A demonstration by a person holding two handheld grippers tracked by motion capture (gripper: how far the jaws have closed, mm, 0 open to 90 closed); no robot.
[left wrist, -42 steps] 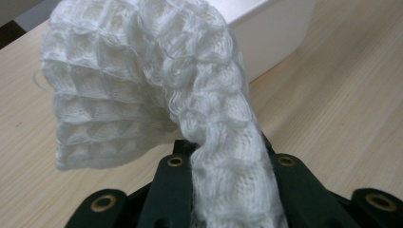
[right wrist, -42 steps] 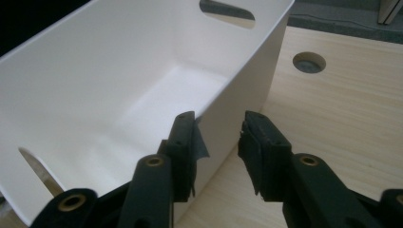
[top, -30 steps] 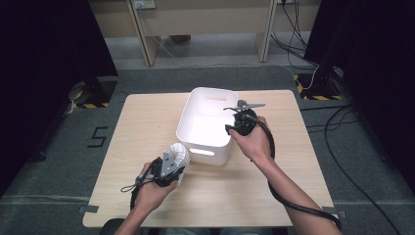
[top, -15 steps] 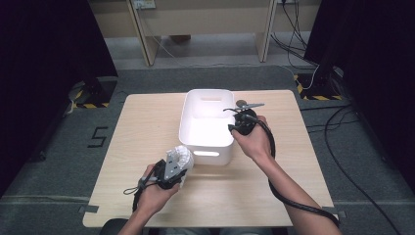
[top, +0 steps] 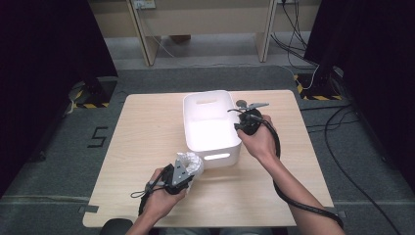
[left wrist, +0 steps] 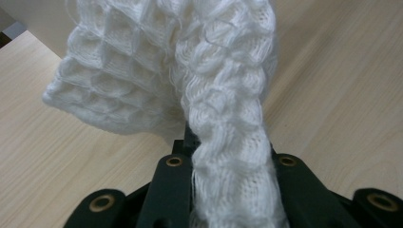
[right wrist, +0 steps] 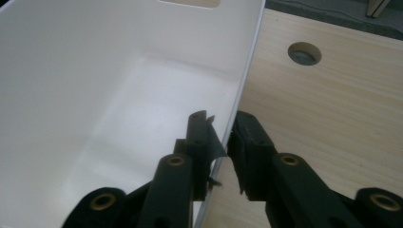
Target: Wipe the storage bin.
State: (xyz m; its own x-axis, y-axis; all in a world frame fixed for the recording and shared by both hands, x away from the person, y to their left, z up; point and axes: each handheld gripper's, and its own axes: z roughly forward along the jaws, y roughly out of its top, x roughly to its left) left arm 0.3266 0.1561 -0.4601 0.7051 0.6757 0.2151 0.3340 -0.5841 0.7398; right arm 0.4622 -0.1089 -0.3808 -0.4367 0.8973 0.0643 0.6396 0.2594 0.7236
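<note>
The left tongs point(top: 184, 172) are clamped tight on a bunched white knitted cloth point(top: 190, 163), which sticks out ahead of their tips, lifted just off the tabletop point(top: 147, 142). Ahead of it and just beside it stands the white bin point(top: 211, 128). The right tongs point(right wrist: 219, 142) have just been closing and now straddle the bin's side wall, one jaw inside, one outside, pinching the rim. So this looks like the carry-over step: bin steadied, cloth in hand. Next, I'd say, the cloth needs raising over the near wall and letting go inside.
</note>
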